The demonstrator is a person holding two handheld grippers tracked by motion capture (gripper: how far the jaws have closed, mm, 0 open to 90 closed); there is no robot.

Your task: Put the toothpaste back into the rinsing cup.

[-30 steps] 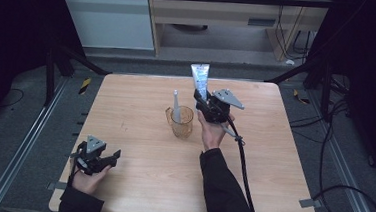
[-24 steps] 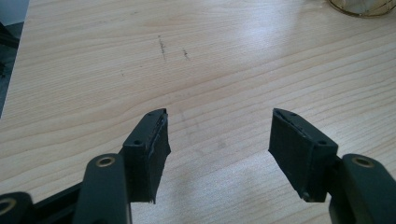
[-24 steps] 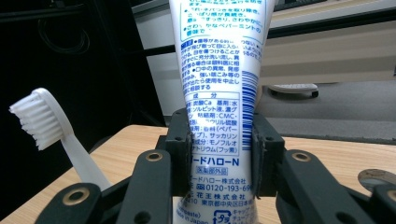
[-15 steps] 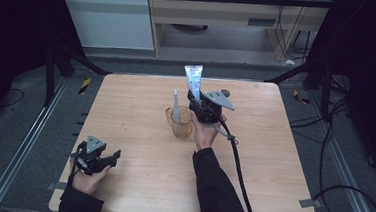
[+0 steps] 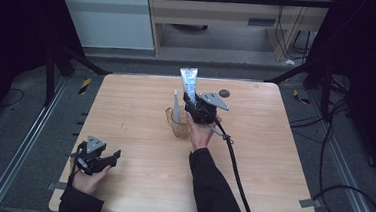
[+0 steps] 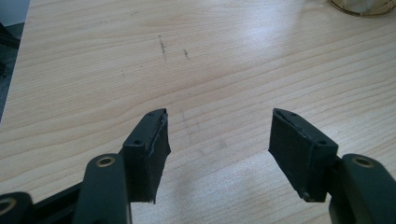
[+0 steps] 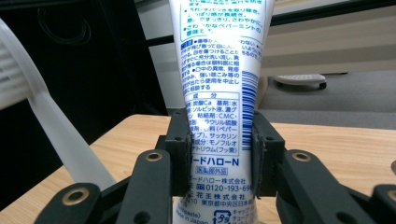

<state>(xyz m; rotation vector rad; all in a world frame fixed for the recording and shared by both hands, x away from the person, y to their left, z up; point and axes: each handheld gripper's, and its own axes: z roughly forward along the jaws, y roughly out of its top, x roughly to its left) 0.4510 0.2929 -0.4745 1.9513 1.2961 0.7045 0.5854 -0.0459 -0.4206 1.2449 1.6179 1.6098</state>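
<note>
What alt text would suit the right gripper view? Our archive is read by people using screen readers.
Two black tongs clamp an upright white plastic toothpaste tube printed with blue Japanese text. A white plastic toothbrush slants across the left side, above a light wooden table.

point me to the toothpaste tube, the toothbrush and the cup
toothpaste tube (image 7: 219, 88), right gripper view, printed back face above the jaws.
toothbrush (image 5: 175, 106), high view, white shaft above the cup.
cup (image 5: 180, 129), high view, amber side wall.
</note>
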